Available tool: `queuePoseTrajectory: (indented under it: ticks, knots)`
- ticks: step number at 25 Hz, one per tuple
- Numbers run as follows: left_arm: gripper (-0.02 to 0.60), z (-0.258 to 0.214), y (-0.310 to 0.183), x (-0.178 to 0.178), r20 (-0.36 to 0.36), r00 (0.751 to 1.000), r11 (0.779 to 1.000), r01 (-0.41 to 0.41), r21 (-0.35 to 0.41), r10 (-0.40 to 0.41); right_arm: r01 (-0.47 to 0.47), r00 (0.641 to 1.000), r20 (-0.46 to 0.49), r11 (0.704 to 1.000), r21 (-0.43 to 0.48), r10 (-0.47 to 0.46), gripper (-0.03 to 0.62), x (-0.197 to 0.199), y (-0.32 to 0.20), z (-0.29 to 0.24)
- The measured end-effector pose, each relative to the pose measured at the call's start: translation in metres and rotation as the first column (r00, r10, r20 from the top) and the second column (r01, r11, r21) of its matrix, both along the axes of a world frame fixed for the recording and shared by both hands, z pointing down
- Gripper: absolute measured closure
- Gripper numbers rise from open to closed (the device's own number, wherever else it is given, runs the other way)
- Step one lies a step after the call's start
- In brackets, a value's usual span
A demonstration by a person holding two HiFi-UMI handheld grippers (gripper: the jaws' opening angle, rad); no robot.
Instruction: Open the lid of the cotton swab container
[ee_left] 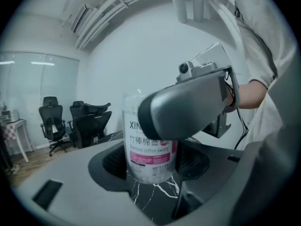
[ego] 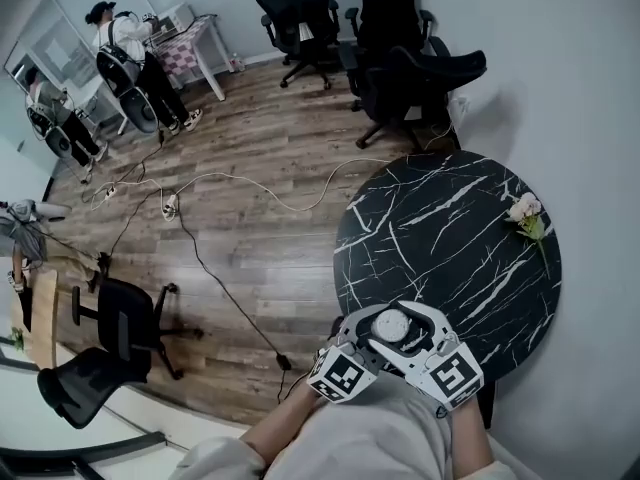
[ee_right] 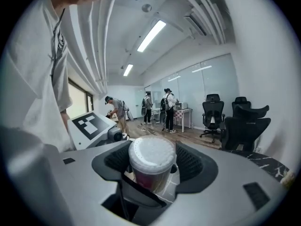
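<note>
Black marble veined in white forms the round counter [ego: 440, 218], which is set against a pale wall, with wood flooring, a trailing white cable [ego: 250, 183] and black office chairs [ego: 400, 58] beyond and to the left of the tools. Both tools are held at the counter's near rim, close to the person's lap, so that almost no surface is left behind them while nearly the whole top lies open ahead. Only a small sprig of flowers [ego: 525, 213] is seen there, well ahead and to the right, close to the rim. The cotton swab container [ego: 390, 326] stands upright on the counter between the two tools. The left tool [ee_left: 153, 166] is closed on its lower body, the ribbed pads set against either side of the label. The right tool [ee_right: 151, 164] is closed on the upper end, where white swab heads are packed under the clear top, and it is seen crossing just above the left tool. On the label, "XIN", "竹棒棉签" and "Bamboo cotton swabs" can be read above a pink band; the smaller print cannot be read.
</note>
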State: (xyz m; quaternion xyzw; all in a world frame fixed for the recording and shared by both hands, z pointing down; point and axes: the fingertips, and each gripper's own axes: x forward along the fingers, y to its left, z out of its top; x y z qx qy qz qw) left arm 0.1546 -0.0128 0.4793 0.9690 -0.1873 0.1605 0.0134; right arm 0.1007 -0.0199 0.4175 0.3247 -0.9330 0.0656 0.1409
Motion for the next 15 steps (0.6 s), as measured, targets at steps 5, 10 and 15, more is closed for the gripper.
queuePoseTrajectory:
  ticks: [5,10,15]
  knots:
    - [0.318,-0.002,-0.007,-0.021,-0.002,0.995,0.995,0.102,0.001,-0.102,-0.047,0.999,0.011,0.996,0.075,0.046,0.299,-0.021,-0.005,-0.015]
    - [0.318,0.007,-0.004,-0.026,0.011,0.994,0.994,0.113,-0.007,-0.112,-0.024,1.000,-0.005,0.995,0.095,0.025,0.299,-0.027,-0.003,-0.009]
    - [0.318,0.010,-0.001,-0.015,0.021,0.997,0.997,0.078,-0.010,-0.077,-0.067,0.997,-0.034,0.994,0.082,0.070,0.301,-0.022,0.000,-0.005]
